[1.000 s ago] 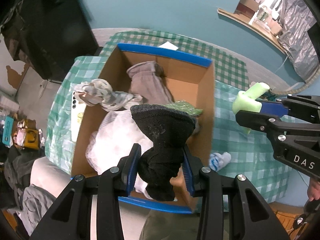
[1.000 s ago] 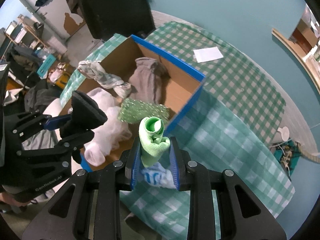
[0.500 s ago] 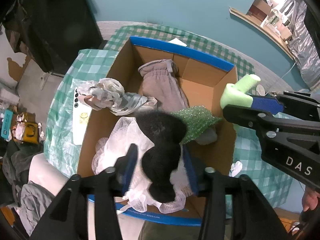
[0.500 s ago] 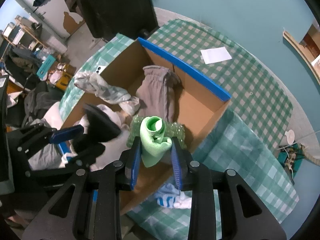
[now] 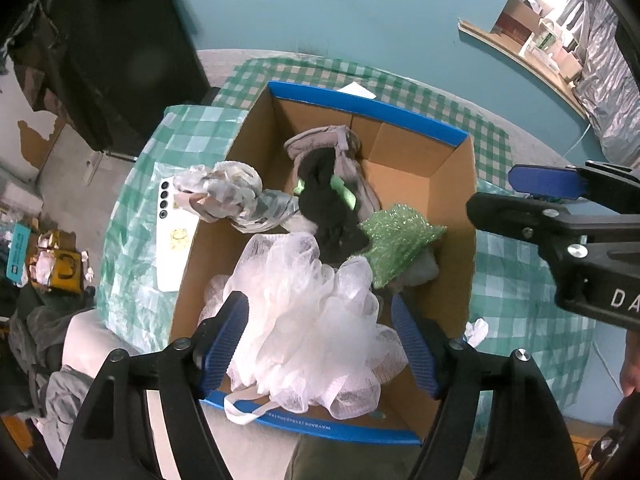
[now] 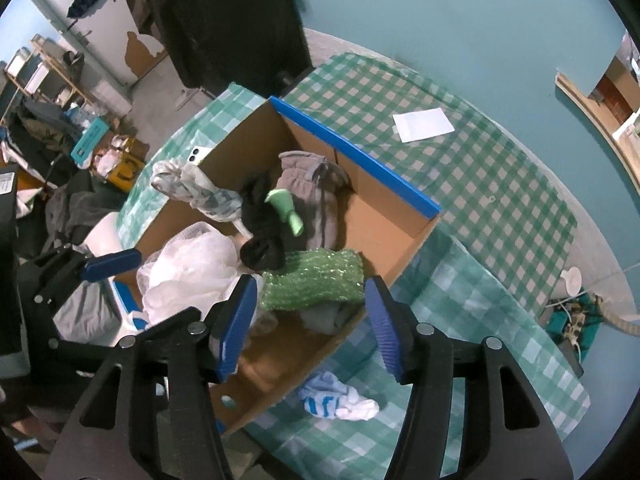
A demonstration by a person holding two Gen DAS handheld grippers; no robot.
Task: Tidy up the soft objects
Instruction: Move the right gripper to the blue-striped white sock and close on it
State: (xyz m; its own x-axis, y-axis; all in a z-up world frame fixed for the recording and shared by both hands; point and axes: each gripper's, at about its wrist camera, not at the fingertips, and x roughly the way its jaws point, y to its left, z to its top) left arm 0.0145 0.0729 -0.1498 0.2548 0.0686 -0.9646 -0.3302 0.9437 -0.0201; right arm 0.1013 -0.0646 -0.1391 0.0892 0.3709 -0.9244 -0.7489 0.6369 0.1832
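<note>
Both claws have just been opening and hold nothing: left gripper gapes over the white mesh pouf, right gripper over the green sponge. Black sock and green cloth roll lie ahead of both, inside the cardboard box. The striped sock just below the right claw, outside the box, looks light and floppy; pinch its bunched middle.

One cardboard box, holding one white mesh sponge, one black sock, one green cloth roll, one grey glove and one green glittery pouch. One crumpled printed cloth draped over the rim. Outside on the checked tablecloth: one phone, one sheet of paper, one blue-and-white sock.
</note>
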